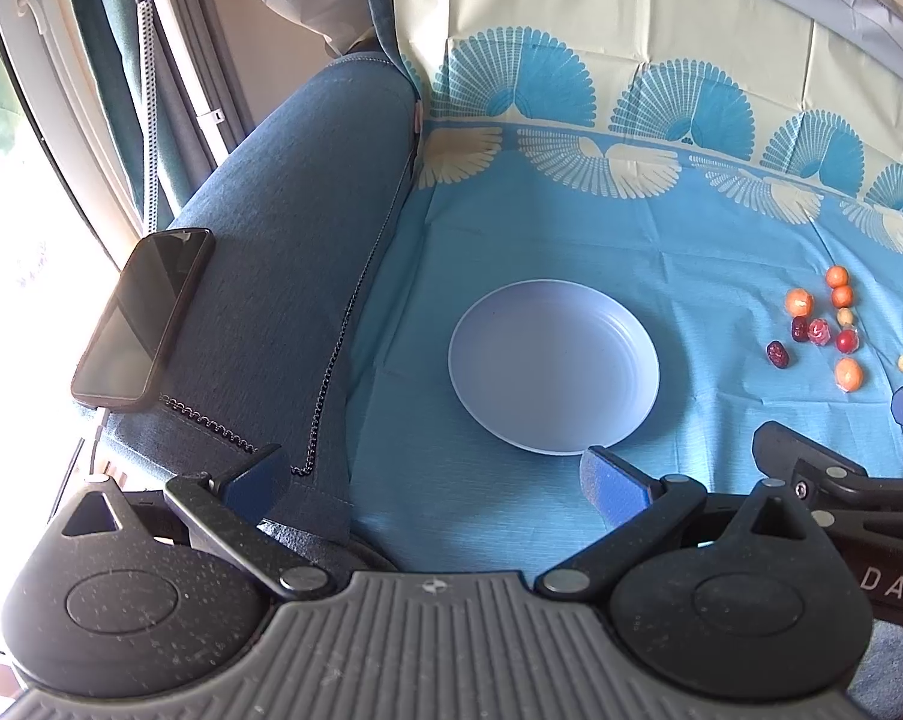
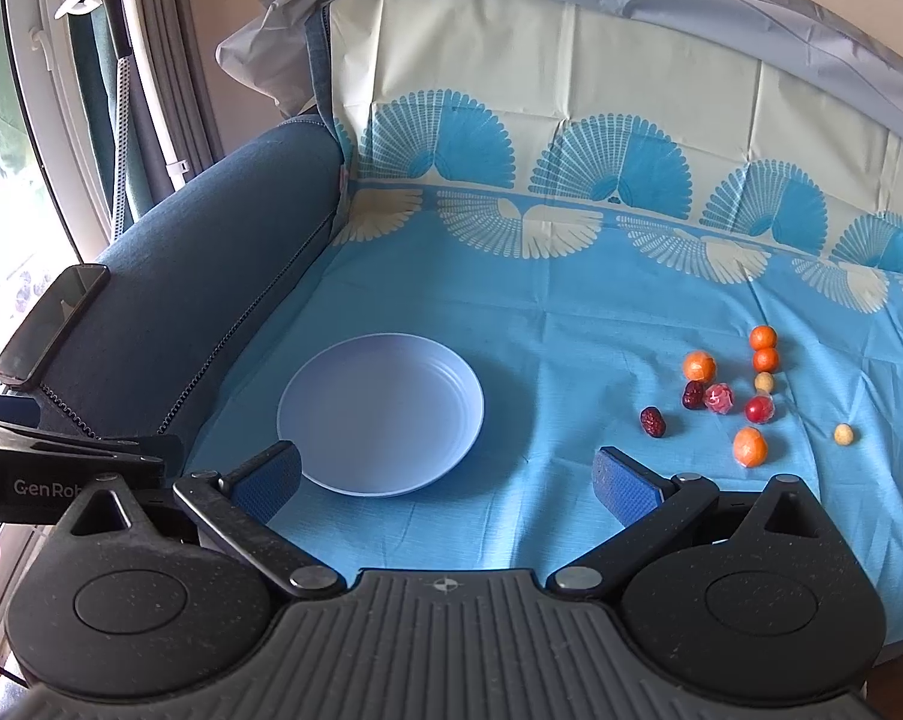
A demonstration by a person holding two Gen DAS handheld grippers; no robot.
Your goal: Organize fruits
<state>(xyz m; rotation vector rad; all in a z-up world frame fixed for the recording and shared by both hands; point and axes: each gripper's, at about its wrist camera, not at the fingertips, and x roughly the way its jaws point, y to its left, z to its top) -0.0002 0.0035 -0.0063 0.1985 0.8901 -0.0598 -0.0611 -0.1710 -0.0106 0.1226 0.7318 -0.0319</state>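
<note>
The left gripper (image 1: 436,480) hangs with jaws wide apart before an empty round pale-lilac plate (image 1: 553,366) on a blue fan-patterned cloth (image 1: 721,276). Small orange, red and beige fruits (image 1: 829,330) lie scattered well right of it. A black phone (image 1: 142,318) rests on the blue sofa arm (image 1: 283,276).

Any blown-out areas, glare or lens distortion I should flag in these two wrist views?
Left wrist: window at left blown out, phone screen reflecting glare, fisheye bending the edges. Right wrist: same overexposed window, curved cloth border; plate and fruits evenly lit, sharp.
</note>
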